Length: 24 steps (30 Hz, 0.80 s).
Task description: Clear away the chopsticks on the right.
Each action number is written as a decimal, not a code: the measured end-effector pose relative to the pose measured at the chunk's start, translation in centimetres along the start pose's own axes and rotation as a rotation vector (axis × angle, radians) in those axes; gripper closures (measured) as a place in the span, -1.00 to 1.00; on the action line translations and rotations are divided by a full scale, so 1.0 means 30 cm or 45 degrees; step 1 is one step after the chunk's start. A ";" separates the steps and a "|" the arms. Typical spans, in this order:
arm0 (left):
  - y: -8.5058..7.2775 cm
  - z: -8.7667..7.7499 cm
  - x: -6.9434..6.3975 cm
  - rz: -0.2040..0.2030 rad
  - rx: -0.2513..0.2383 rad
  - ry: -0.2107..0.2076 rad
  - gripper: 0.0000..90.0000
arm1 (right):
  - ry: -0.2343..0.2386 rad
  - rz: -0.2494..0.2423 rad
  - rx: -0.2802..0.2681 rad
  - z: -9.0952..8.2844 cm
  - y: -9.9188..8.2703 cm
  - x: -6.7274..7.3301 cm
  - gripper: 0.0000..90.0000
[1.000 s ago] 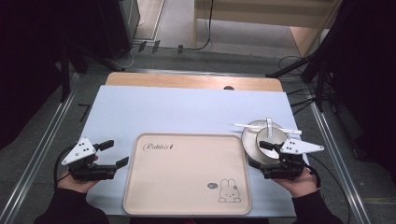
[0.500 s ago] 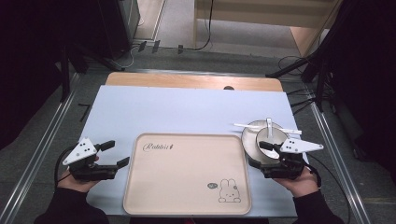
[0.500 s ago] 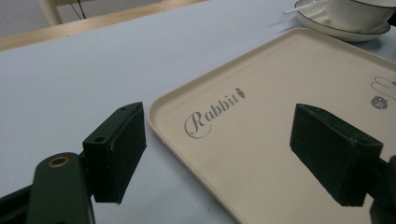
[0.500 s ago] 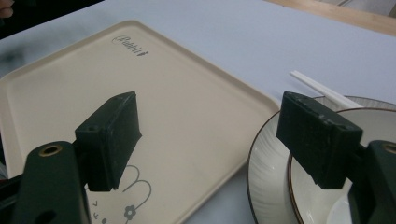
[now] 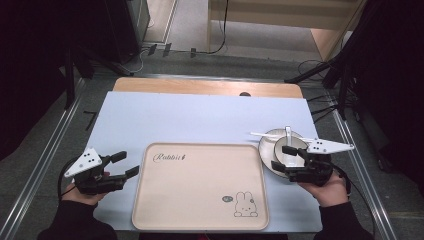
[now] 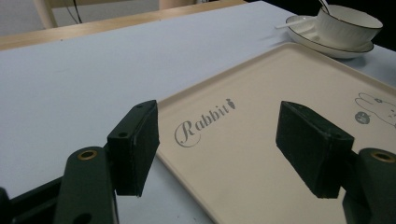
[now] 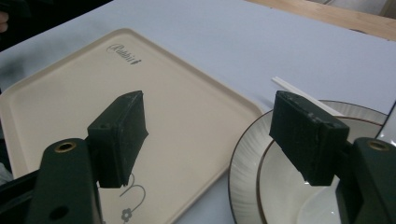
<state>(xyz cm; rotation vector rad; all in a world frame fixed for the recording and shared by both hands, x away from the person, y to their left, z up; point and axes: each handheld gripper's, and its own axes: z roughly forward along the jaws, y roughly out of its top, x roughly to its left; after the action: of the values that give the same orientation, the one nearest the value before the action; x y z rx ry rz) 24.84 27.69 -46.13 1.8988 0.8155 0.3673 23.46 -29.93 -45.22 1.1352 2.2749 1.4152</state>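
We see one table (image 5: 150, 117) under a pale blue-grey cover, a strip of bare wood showing along its far edge; on its near half lies one cream tray (image 5: 200, 185), a rounded rectangle with a raised rim, the word "Rabbit" in script at its far left corner and a small line-drawn rabbit at its near right corner; nothing lies on it. Just beside the tray's right edge stands one white saucer (image 5: 267, 145) with a dark rim line; in it sits one white cup (image 5: 291, 148) with fine ribbing, and one white spoon (image 5: 288, 133) leans in the cup; one thin white stick (image 5: 260, 134) lies across the saucer's far-left rim.

We count two grippers; the left gripper (image 5: 122, 164) hovers off the tray's left edge, its jaws having just been closing, yet apart with nothing between them; the right gripper (image 5: 283, 157) hangs over the cup and saucer, jaws spread and likewise just narrowing, pinching nothing.
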 end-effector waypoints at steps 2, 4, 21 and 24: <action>0.000 -0.001 -0.002 -0.001 0.000 0.002 -0.29 | -0.026 0.004 0.013 -0.003 0.011 -0.004 -0.38; 0.001 0.001 -0.003 -0.010 0.001 -0.005 -0.26 | -0.040 0.011 0.028 -0.007 0.023 -0.013 -0.38; -0.002 0.008 0.000 0.002 -0.027 0.029 -0.27 | -0.139 0.056 0.024 -0.033 0.109 -0.163 -0.29; -0.003 0.010 0.000 0.030 -0.010 0.038 -0.27 | -0.165 0.073 0.014 -0.041 0.111 -0.204 -0.27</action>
<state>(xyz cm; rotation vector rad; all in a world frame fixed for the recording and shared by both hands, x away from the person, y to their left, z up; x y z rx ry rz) 24.99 27.50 -46.34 1.9015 0.8109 0.4141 28.54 -34.34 -42.98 1.2660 2.1806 1.3097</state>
